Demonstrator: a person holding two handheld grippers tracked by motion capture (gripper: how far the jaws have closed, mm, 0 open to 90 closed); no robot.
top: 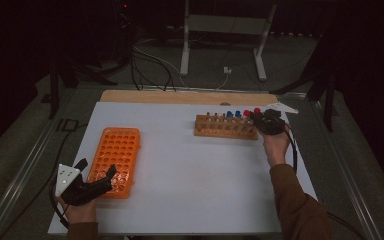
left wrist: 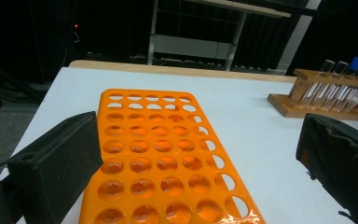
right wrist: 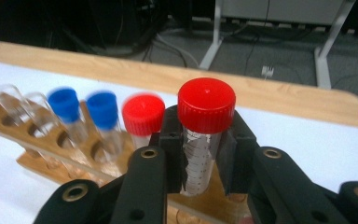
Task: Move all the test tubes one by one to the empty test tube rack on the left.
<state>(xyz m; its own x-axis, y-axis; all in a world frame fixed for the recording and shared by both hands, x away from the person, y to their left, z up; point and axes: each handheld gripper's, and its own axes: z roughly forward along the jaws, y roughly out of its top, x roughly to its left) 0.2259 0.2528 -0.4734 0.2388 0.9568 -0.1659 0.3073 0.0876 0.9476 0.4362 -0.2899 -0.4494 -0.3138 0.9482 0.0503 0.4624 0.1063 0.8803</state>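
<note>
A wooden rack [top: 225,127] at the back right of the white table holds clear tubes, two with blue caps and one with a red cap [right wrist: 143,114]. My right gripper [right wrist: 200,158] is at the rack's right end, shut on a red-capped tube [right wrist: 206,135] that stands upright between its pads [right wrist: 175,154]. The same gripper [top: 267,122] appears in the high view. An empty orange rack [top: 115,160] with several holes lies at the front left. My left gripper [top: 97,175] hovers open over its near end, its jaws wide apart on either side of the orange rack [left wrist: 158,158].
The white table [top: 195,175] has a wooden strip [top: 180,96] along its far edge. Beyond it are cables [top: 150,62] and a grey stand's legs [top: 225,45] on the floor. A white three-cornered plate [top: 282,107] lies by the right gripper.
</note>
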